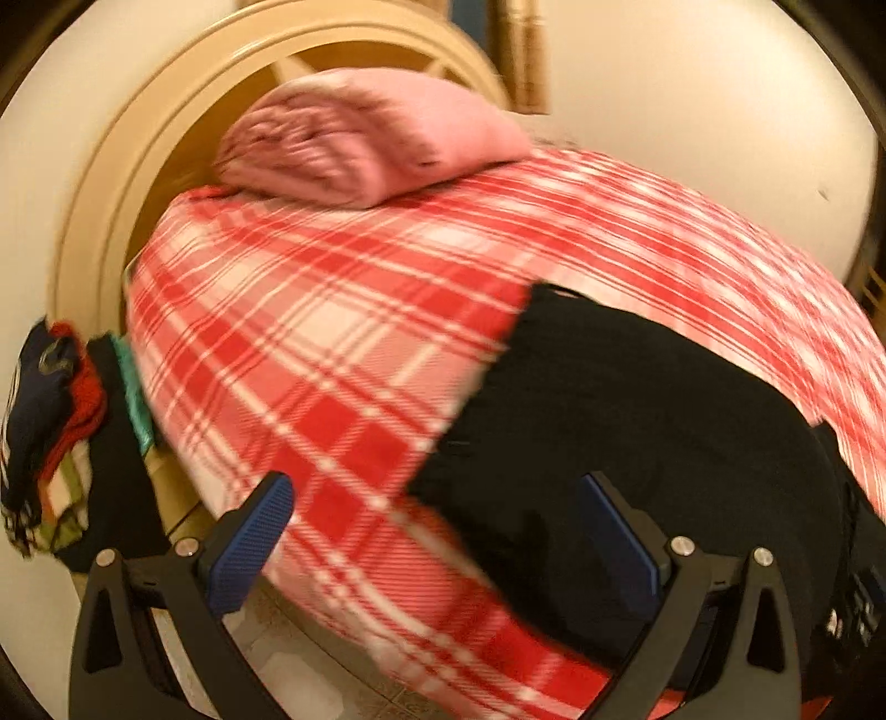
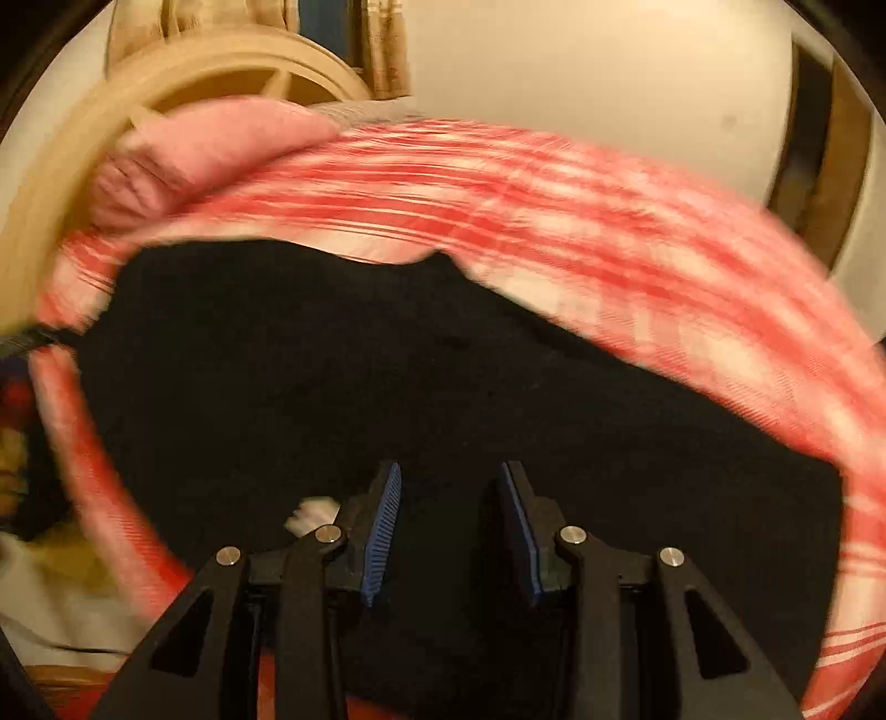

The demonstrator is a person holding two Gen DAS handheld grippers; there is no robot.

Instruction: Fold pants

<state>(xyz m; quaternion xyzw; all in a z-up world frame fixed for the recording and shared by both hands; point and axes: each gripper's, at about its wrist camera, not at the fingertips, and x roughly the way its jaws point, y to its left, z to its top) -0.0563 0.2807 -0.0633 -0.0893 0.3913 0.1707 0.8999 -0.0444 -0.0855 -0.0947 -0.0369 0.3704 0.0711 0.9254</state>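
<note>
Location type: a bedroom in a home. Indicators: a bed covered with a red-and-white plaid blanket (image 1: 343, 343); a pink pillow (image 1: 360, 133) resting at its head; a curved cream headboard (image 1: 183, 111) behind the pillow (spokes visible inside the arch); a heap of mixed clothing (image 1: 50, 432) beside the bed; plain white walls (image 1: 692, 111); a strip of tan curtain (image 2: 382, 50) at the top.

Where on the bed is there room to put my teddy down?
The plaid blanket lies bare between the pink pillow at the headboard and the black pants, also along its far right side. The near right is covered by pants, and clothes crowd the left bedside.
</note>
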